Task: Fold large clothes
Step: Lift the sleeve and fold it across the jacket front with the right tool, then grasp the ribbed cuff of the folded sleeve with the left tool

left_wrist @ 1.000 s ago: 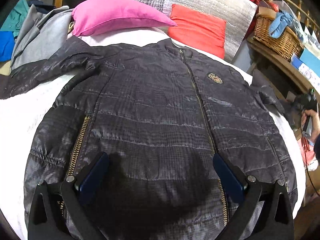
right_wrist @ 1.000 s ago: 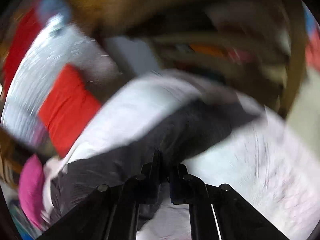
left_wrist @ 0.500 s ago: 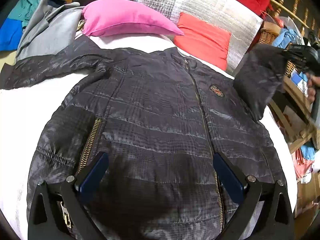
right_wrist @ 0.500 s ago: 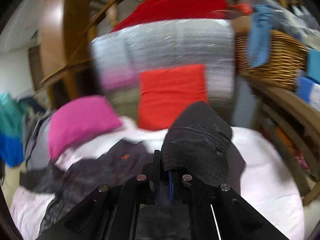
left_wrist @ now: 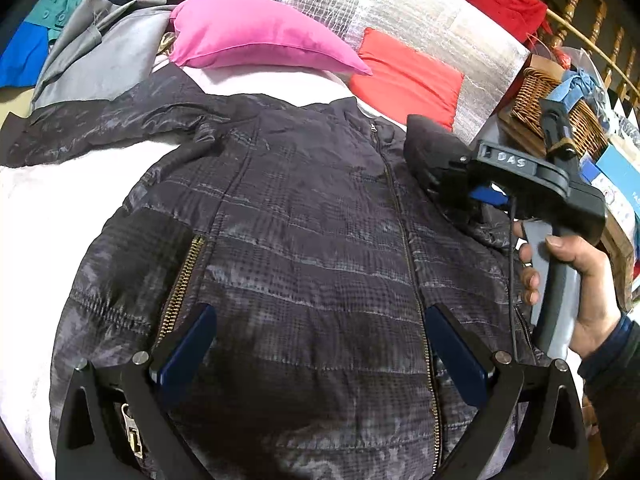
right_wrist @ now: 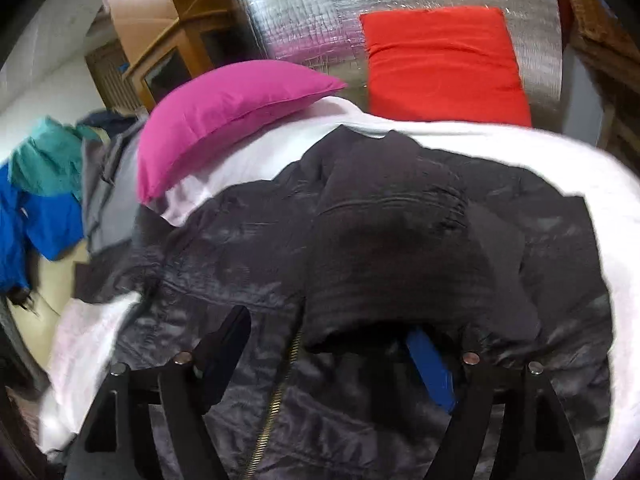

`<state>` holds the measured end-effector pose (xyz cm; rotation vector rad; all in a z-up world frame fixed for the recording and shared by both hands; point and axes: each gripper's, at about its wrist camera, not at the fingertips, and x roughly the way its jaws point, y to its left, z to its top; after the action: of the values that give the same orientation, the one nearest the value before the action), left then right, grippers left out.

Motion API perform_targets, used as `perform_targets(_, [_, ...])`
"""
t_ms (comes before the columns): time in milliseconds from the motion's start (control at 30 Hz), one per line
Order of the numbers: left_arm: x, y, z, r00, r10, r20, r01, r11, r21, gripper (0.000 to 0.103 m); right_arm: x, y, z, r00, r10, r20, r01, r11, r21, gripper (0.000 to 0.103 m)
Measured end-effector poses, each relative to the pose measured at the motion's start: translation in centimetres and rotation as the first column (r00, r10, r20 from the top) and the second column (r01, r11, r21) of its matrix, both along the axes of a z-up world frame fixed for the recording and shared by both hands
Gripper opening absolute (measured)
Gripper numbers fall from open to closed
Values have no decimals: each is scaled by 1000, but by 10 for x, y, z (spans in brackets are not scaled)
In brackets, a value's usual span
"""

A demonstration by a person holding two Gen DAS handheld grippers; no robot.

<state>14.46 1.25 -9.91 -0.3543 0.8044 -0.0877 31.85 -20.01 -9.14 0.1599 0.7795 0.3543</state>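
Moved: sleeve point(right_wrist: 396, 256) carried onto jacket point(left_wrist: 304, 264) chest; right tongs point(right_wrist: 332, 356) just opened, sleeve draped loose over one pad; left tongs point(left_wrist: 316, 352) wide, empty, lower frame. Jacket flat on bed point(left_wrist: 36, 216). Risk: cuff snags withdrawing pad, undoing fold.

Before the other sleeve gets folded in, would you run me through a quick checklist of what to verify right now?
1. Right sleeve laid across the jacket front: ok.
2. Right gripper let go: ok; its jaws have just been opening, with the cuff draped over them, unpinched.
3. Left gripper free: ok, open above the hem, holding nothing.
4. Left sleeve spread out on the bed, ready to fold: ok.
5. Front zipper closed: ok.
6. Folded sleeve flat, unwrinkled: cannot tell.
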Motion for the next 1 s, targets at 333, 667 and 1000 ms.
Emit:
perform_targets(333, [-2,-7,1,1000,5,16,-6,998,63,103,-84,-97,-2,970,-243,-8,219,856,468,82])
perform_targets(667, [21,-55,54,989,-124,77,90,933,348,103,-133,-130,-43,938,-344,-45,288,701,652,83])
perform_targets(1000, [142,-166,39,940,-334,-76,298,689,661,103,-139,-147,-54,920,-391,-28,300,657,691,83])
